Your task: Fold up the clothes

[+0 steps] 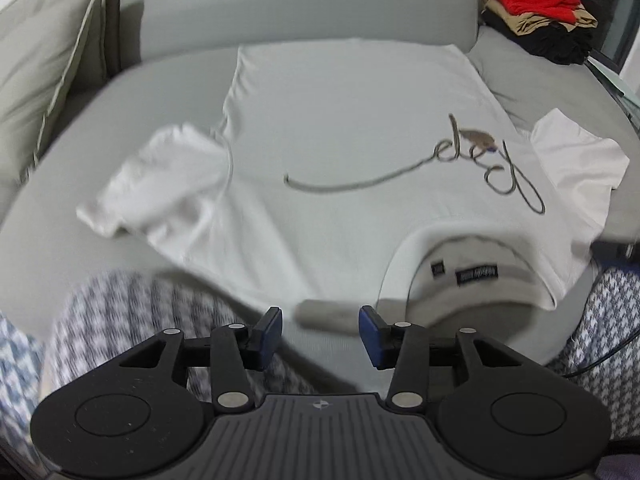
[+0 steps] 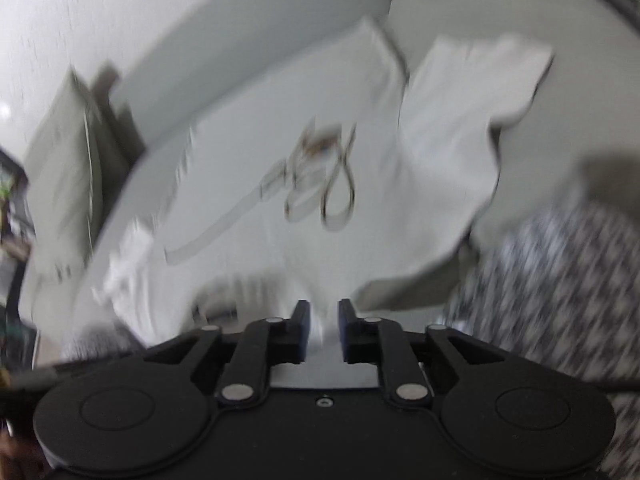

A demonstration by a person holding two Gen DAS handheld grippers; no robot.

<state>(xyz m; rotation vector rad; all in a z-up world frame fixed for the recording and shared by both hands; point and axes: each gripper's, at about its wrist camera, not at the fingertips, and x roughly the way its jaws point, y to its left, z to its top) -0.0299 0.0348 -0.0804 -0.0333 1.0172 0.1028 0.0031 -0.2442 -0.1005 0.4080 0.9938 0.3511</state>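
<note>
A white T-shirt (image 1: pixel 332 128) with a looping script print lies spread on a grey sofa seat (image 1: pixel 120 112), collar nearest me, both sleeves out to the sides. My left gripper (image 1: pixel 320 330) is open and empty, just short of the shirt's near shoulder edge, left of the collar (image 1: pixel 472 276). In the blurred right wrist view my right gripper (image 2: pixel 324 330) has its jaws close together with white fabric of the T-shirt (image 2: pixel 280 184) between them, near the collar and shoulder. The right sleeve (image 2: pixel 472 112) lies ahead to the right.
A pile of folded clothes (image 1: pixel 536 16), red on top, sits at the sofa's far right. A beige cushion (image 1: pixel 40 60) stands at the far left. My legs in checked trousers (image 1: pixel 132 320) lie below the seat's front edge. A cable (image 1: pixel 600 356) hangs at the right.
</note>
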